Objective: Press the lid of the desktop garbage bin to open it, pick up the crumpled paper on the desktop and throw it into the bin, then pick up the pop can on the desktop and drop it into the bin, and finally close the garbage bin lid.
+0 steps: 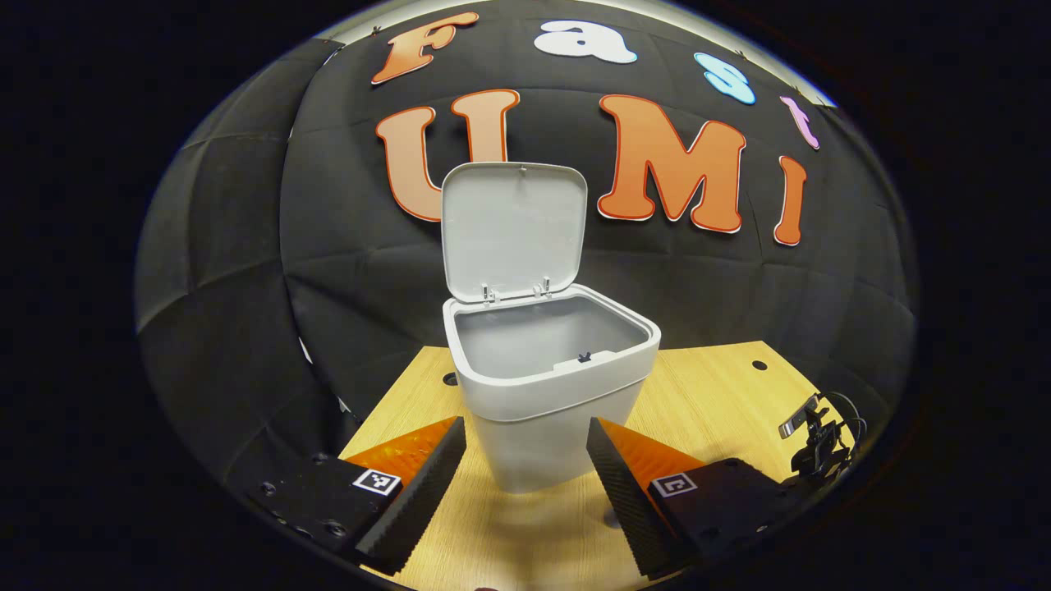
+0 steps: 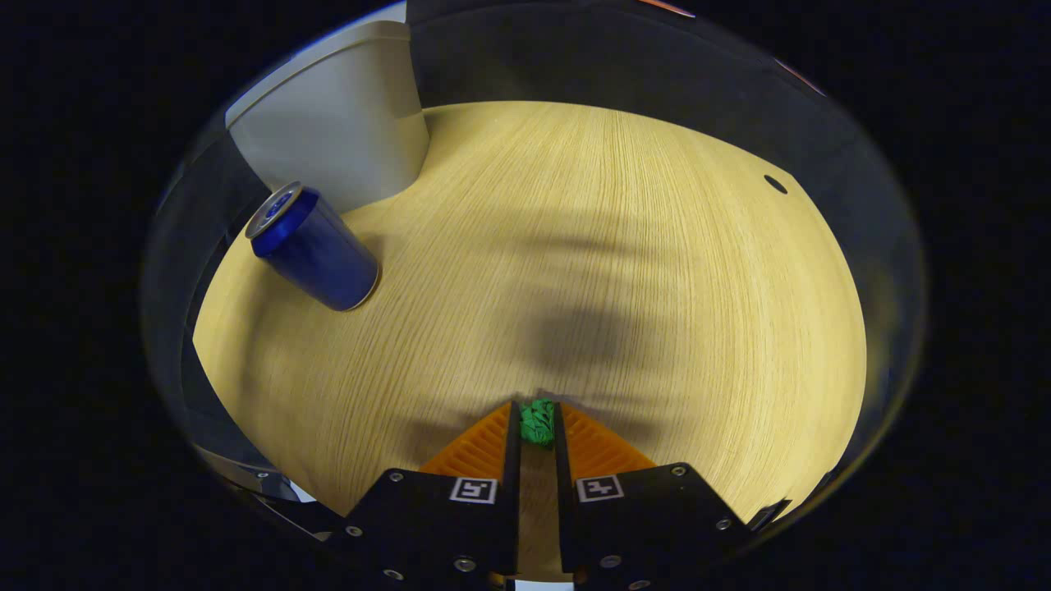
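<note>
The garbage bin (image 1: 548, 386) is being seen standing on the tabletop (image 1: 722, 394), its lid (image 1: 514, 231) raised behind; the pop can (image 2: 314, 248) is being seen upright just beside it.

Light wood desktop (image 1: 722, 394), small round holes; black quilted cloth wall (image 1: 246, 271) behind.

- Garbage bin (image 1: 548, 386) on wooden desktop (image 1: 722, 402), lid (image 1: 513, 230) raised upright at back.
- Left gripper (image 1: 525, 468) fingers spread wide, bin base between them, no contact.
</note>
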`<state>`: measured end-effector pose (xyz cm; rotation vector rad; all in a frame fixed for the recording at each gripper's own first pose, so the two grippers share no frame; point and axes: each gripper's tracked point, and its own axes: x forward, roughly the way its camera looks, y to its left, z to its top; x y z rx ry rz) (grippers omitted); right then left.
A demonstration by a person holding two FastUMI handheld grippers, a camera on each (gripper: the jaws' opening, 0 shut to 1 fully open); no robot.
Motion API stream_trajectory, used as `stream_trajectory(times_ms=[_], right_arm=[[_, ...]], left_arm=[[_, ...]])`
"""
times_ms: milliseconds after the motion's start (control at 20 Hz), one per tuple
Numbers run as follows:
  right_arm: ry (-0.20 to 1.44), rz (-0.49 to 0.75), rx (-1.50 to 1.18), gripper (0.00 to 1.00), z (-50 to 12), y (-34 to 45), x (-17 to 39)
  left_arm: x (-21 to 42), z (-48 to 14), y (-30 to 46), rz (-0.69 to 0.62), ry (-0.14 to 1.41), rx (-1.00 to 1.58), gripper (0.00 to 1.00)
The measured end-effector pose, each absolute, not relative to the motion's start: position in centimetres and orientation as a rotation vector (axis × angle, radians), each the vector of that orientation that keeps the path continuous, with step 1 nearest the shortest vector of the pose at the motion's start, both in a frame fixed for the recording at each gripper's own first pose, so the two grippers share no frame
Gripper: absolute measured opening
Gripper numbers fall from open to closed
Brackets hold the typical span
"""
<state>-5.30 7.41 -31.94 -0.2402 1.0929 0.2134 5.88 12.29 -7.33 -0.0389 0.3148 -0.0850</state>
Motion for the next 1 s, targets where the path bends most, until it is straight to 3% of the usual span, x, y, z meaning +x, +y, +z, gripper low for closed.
stream_trajectory(times_ms=[300,450,750,800,1000], right_arm=[[1.101,0.199,-0.123,0.06,-30.3,6.1,-3.9],[1.074,0.205,-0.088,0.05,-27.8,5.3,-2.5],[0.941,0.25,-0.058,0.05,-16.8,5.0,4.3],[0.905,0.26,-0.061,0.05,-18.1,5.6,2.4],[0.739,0.319,-0.072,0.05,-6.3,6.6,7.2]], left_arm=[[5.5,-7.2,11.6,-0.094,0.316,-0.025,0.95],[5.3,-6.8,11.2,-0.103,0.309,-0.016,0.95],[5.1,-6.1,9.9,-0.128,0.298,-0.014,0.94],[5.0,-6.0,9.6,-0.135,0.294,-0.014,0.94],[4.4,-5.5,9.4,-0.149,0.28,-0.008,0.94]])
